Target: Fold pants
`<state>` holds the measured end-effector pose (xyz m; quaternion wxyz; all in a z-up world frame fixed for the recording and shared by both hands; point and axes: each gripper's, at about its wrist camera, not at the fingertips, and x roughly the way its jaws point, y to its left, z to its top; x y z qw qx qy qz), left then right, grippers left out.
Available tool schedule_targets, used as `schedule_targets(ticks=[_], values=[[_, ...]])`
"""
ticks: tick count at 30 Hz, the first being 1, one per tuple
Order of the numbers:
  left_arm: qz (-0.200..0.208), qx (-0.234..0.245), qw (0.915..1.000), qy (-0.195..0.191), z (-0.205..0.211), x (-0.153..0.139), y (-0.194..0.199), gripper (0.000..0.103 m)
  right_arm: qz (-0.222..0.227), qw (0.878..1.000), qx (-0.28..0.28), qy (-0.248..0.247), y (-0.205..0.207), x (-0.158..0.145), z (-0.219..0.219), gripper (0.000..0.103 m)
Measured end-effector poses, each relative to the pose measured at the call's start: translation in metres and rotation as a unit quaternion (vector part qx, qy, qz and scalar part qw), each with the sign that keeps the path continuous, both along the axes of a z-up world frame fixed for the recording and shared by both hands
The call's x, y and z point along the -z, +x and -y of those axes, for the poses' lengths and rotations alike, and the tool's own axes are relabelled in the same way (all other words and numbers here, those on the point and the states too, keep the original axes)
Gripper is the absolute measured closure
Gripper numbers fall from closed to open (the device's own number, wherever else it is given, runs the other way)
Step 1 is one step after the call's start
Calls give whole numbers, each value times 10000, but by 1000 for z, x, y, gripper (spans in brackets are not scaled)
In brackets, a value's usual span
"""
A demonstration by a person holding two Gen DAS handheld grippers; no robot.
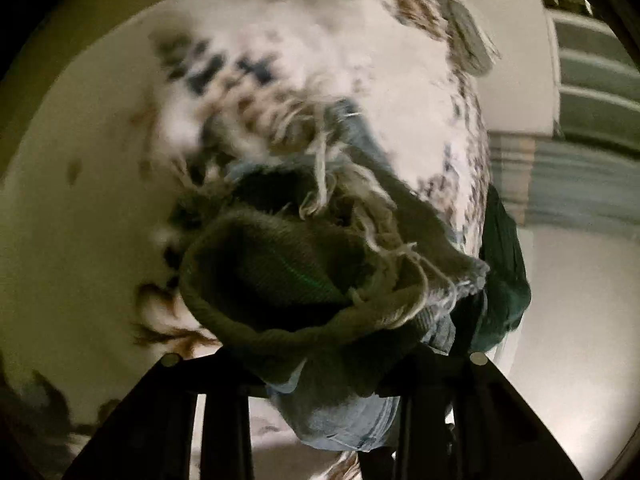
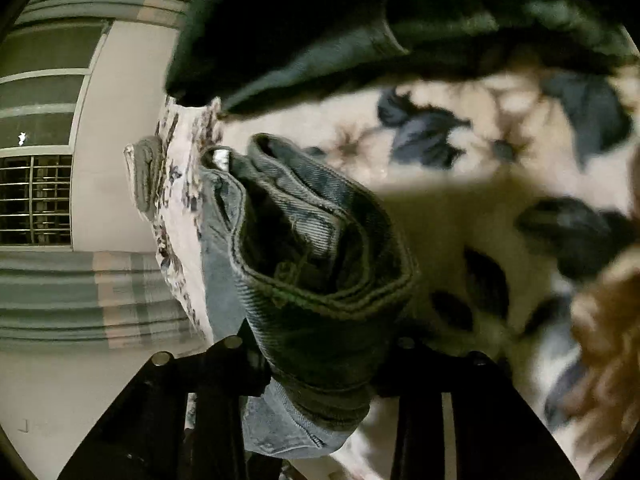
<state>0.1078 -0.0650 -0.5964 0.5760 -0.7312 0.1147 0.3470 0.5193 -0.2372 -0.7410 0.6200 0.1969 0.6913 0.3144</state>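
The pants are light-blue jeans. In the left wrist view my left gripper (image 1: 324, 372) is shut on a bunched, frayed leg end of the jeans (image 1: 304, 264), white threads hanging off it, lifted above the flowered bedspread (image 1: 360, 60). In the right wrist view my right gripper (image 2: 320, 360) is shut on a thick stitched hem of the jeans (image 2: 316, 248), several layers bunched between the fingers, also held over the bedspread (image 2: 460, 208). The rest of the jeans is hidden behind the bunched cloth.
A dark green garment (image 2: 320, 32) lies on the bed beyond the jeans; it also shows in the left wrist view (image 1: 504, 264). A small folded grey cloth (image 2: 146, 176) lies near the bed edge. A striped curtain (image 2: 80, 300) and barred window (image 2: 36, 200) are beside the bed.
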Motion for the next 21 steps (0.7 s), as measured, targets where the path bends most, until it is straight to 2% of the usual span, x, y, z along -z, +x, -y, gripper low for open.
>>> schedule_targets(ticks=[6, 12, 16, 21], values=[[-123, 726, 9961, 479, -22, -71, -2, 75, -96, 9990, 428, 132, -17, -46, 9, 69], [23, 1339, 9880, 767, -55, -150, 26, 75, -70, 9972, 664, 348, -24, -124, 5, 69], [461, 1810, 9775, 976, -84, -202, 82, 75, 170, 9930, 1033, 550, -7, -188, 8, 70], [1157, 2573, 9531, 1099, -120, -240, 195, 75, 787, 9765, 1865, 736, 39, -262, 16, 70]])
